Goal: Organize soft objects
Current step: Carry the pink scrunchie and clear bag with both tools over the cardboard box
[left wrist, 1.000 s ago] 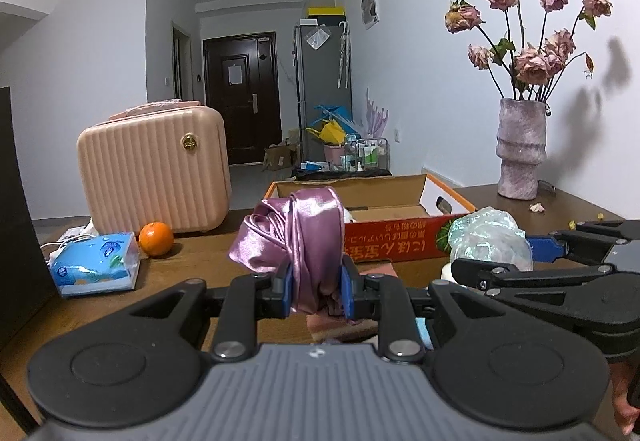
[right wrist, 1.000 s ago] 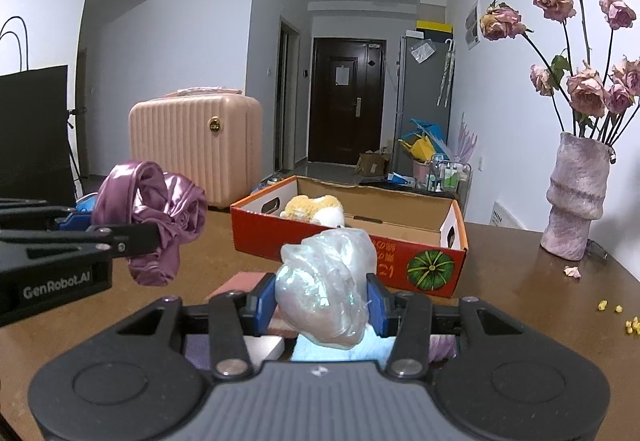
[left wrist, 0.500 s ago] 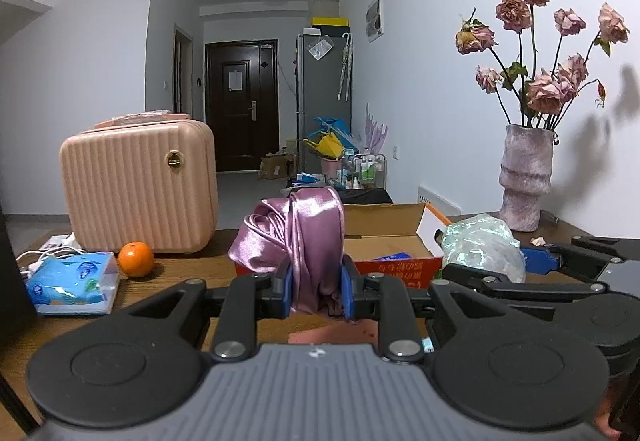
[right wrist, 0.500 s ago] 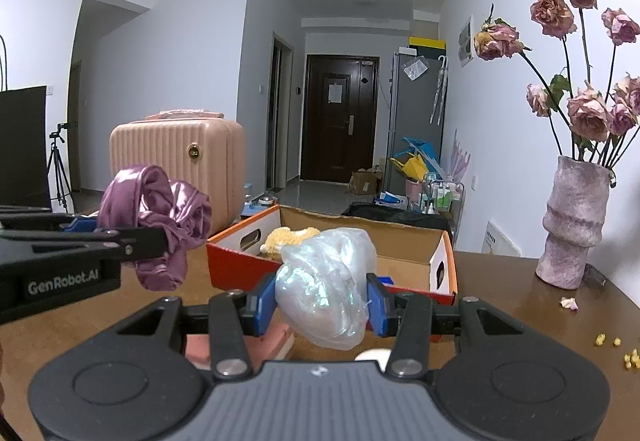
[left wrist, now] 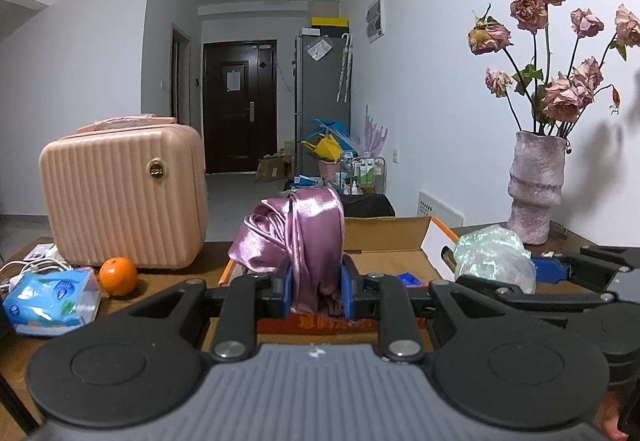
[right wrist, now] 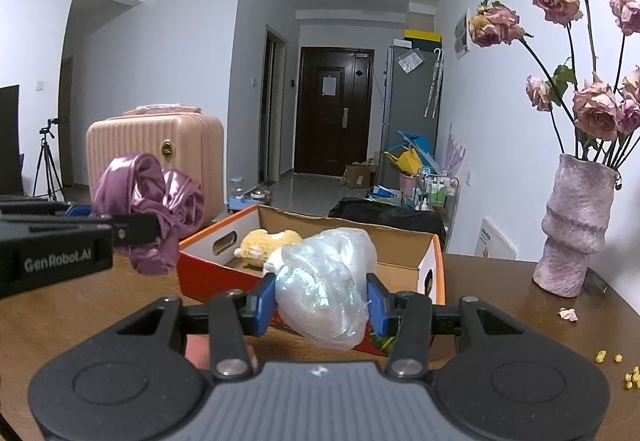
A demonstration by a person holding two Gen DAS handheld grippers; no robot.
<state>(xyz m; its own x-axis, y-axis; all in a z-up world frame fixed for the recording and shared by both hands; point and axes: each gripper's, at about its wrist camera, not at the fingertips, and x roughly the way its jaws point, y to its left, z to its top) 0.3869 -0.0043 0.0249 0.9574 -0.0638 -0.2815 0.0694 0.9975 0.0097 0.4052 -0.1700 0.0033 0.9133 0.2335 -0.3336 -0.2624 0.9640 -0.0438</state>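
Note:
My left gripper is shut on a bunched purple satin cloth, held up just before the near wall of an open cardboard box with red-orange sides. From the right wrist view the same purple cloth hangs left of the box. My right gripper is shut on a crumpled, shiny translucent plastic bag, raised at the box's near edge. The bag also shows in the left wrist view, at the right. A yellow plush toy lies inside the box.
A pink ribbed suitcase, an orange and a blue tissue pack stand on the wooden table at the left. A pink vase with dried roses stands at the right, with petals and yellow crumbs near it.
Both grippers have moved forward toward the box, each still holding its load. The box has come closer and lower in both views, and its inside shows more.

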